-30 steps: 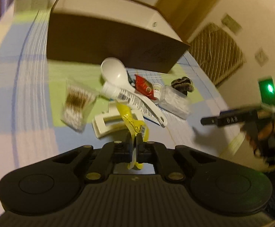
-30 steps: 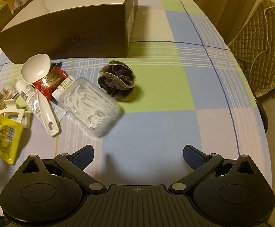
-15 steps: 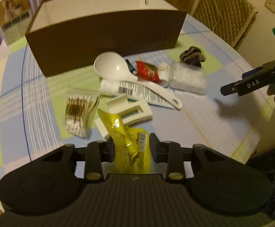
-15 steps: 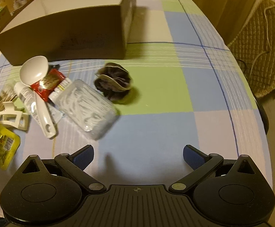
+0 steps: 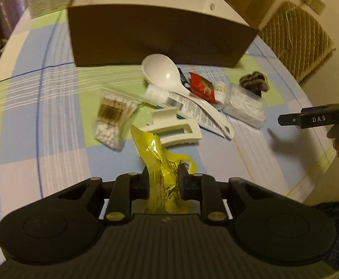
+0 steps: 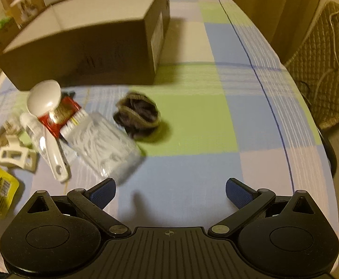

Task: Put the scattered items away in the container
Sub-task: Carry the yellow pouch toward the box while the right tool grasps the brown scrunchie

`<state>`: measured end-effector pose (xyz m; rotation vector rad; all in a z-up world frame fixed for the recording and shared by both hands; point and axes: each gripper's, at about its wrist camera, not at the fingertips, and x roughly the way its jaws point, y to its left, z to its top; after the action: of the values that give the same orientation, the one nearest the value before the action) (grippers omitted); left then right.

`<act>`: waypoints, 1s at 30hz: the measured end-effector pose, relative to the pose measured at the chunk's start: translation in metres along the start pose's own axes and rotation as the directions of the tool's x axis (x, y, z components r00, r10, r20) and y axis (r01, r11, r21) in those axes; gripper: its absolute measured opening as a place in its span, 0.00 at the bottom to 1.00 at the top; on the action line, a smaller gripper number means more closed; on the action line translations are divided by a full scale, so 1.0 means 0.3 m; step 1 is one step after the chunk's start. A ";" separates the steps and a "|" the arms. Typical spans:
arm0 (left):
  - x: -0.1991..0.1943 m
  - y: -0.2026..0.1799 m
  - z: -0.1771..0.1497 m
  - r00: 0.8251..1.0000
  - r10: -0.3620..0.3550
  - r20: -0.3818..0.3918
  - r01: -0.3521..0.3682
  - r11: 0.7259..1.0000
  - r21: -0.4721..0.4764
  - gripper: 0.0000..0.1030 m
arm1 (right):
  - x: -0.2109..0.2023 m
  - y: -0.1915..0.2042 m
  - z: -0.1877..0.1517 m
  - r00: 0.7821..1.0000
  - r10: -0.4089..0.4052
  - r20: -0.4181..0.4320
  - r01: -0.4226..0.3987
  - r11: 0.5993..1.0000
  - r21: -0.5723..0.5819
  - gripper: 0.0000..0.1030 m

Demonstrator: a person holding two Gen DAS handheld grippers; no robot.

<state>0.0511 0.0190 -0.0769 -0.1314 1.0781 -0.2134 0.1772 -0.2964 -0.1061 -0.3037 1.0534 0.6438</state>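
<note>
The left claw (image 5: 163, 177) is clenched on a yellow packet (image 5: 162, 162), lifted above the desk (image 6: 192, 121) near the pile. The right claw (image 6: 170, 189) is spread wide, holding nothing. The spoon (image 5: 162, 74), hair clip (image 5: 174, 127) and scrunchie (image 6: 137, 114) lie near the brown box (image 5: 146, 34), which stands at the far side.

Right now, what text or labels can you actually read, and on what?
"DAS": on the right gripper, seen from the left wrist.
Yellow packet in the left gripper: print too blurred.
White tube: barcode, unreadable.
Cotton swab bag: label blurred.
Brown box: marking illegible.
</note>
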 end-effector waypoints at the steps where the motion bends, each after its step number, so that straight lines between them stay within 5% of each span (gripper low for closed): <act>1: -0.014 0.003 0.005 1.000 0.004 0.012 -0.004 1.000 -0.008 0.17 | -0.004 0.000 0.008 1.000 0.017 0.018 -0.017 1.000 -0.005 1.00; 7: -0.096 0.020 0.055 0.995 0.020 0.093 -0.015 0.998 -0.055 0.17 | -0.011 0.036 0.075 0.991 0.079 0.108 -0.068 0.992 -0.103 1.00; 15: -0.138 0.040 0.118 0.987 0.017 0.158 0.000 0.994 -0.105 0.17 | 0.071 0.058 0.158 0.990 0.096 0.102 -0.082 0.988 -0.134 1.00; 18: -0.138 0.048 0.146 0.985 0.007 0.171 0.014 0.992 -0.122 0.17 | 0.107 0.052 0.182 0.991 0.111 0.077 -0.100 0.985 -0.140 0.67; 25: -0.127 0.061 0.214 0.983 -0.021 0.183 0.048 0.989 -0.142 0.17 | 0.166 0.013 0.213 0.990 0.141 0.017 -0.138 0.984 -0.113 0.66; 26: -0.124 0.063 0.224 0.983 -0.026 0.181 0.054 0.988 -0.148 0.17 | 0.175 0.008 0.217 0.989 0.148 0.004 -0.147 0.983 -0.112 0.64; 27: -0.122 0.065 0.232 0.983 -0.030 0.180 0.058 0.987 -0.151 0.17 | 0.182 0.005 0.218 0.986 0.164 -0.012 -0.164 0.980 -0.113 0.47; 30: -0.117 0.072 0.253 0.983 -0.037 0.178 0.067 0.985 -0.161 0.17 | 0.198 -0.011 0.230 0.977 0.204 -0.053 -0.209 0.973 -0.101 0.43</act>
<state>0.1046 0.0484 -0.0157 -0.3236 0.9176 -0.1553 0.2481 -0.2424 -0.1256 -0.3030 1.1025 0.8857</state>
